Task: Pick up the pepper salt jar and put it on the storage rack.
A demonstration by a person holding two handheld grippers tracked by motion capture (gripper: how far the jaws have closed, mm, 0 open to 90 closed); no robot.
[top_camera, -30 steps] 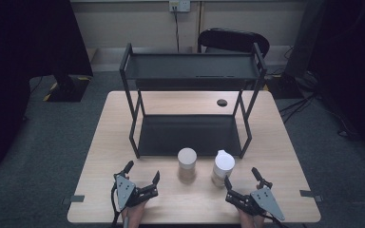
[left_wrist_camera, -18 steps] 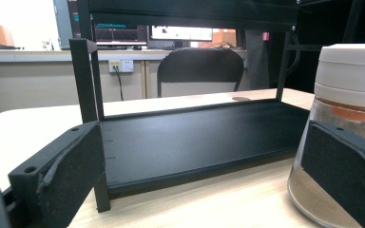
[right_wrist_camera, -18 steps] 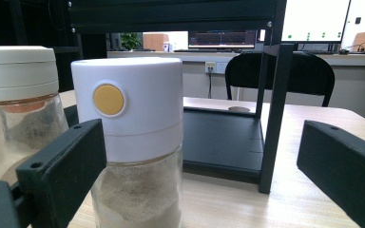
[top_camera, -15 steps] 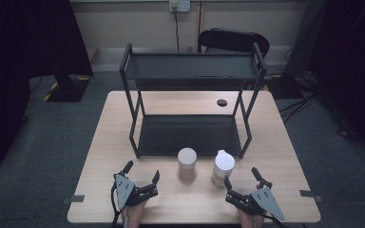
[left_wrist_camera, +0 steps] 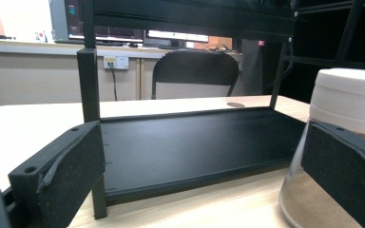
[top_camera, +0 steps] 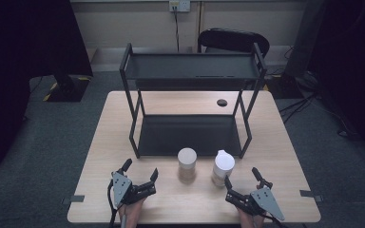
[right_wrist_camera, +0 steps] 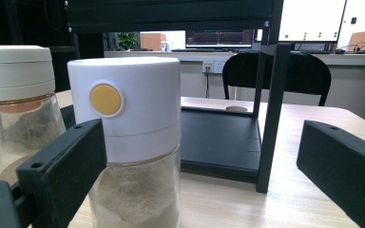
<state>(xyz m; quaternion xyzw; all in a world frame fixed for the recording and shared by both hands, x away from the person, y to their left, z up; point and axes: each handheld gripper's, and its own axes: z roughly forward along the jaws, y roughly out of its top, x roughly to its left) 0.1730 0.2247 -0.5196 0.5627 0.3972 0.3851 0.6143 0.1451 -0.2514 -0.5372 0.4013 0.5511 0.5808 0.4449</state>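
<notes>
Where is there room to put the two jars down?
The rack's lower shelf is bare between its posts, and so is the top shelf. The table is free left and right of the rack. It is crowded at the front, where both jars stand between the left gripper and right gripper.

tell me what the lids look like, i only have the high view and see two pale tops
Observer: The right jar has a white cap with a round yellow button on its side.
Operator: and the left one
Observer: The left jar has a cream, ribbed lid; both hold pale powder.
Operator: is the left gripper lined up on a jar
Observer: No. Through the left gripper the open jaws frame the rack's lower shelf, and the left jar sits at its right jaw.
</notes>
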